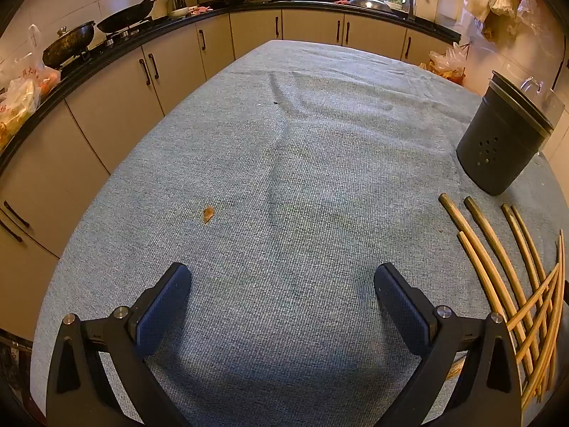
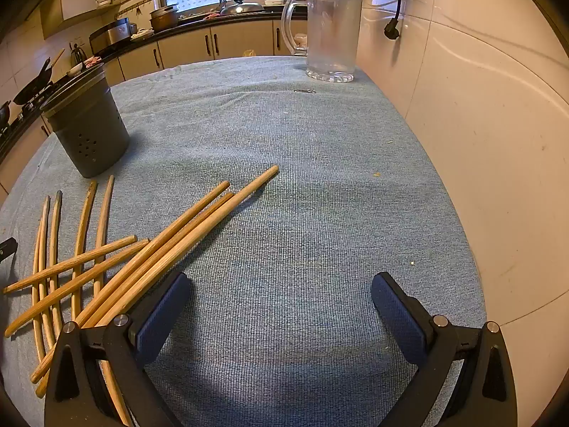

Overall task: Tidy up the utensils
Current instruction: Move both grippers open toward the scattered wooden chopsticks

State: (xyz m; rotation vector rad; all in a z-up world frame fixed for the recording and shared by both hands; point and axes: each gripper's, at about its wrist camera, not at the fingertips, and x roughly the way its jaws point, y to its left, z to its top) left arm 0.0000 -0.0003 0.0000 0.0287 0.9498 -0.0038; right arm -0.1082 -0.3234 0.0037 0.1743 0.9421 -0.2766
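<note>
Loosely scattered, the long tan wooden chopsticks (image 2: pixel 153 249) lie in a crossed heap on the blue-grey woven cloth (image 2: pixel 302 195) that covers the counter, several fanned side by side and others slanting across them. Just beyond their far tips stands the dark grey round plastic utensil holder (image 2: pixel 87 124), upright, with small drain holes low on its wall; nothing shows above its rim. From the left wrist view the same chopsticks (image 1: pixel 512 281) lie at the right edge, with the holder (image 1: pixel 501 142) behind them. The right gripper (image 2: pixel 281 306) hovers low over the cloth with its blue-padded fingers spread wide and nothing between them, its left finger just beside the near ends of the heap. The left gripper (image 1: pixel 282 297) is likewise spread wide over bare cloth, holding nothing, with the chopsticks off to its right. Farther back, a clear glass mug with a handle (image 2: pixel 329 35) stands upright near the tiled wall (image 2: pixel 480 106).
</note>
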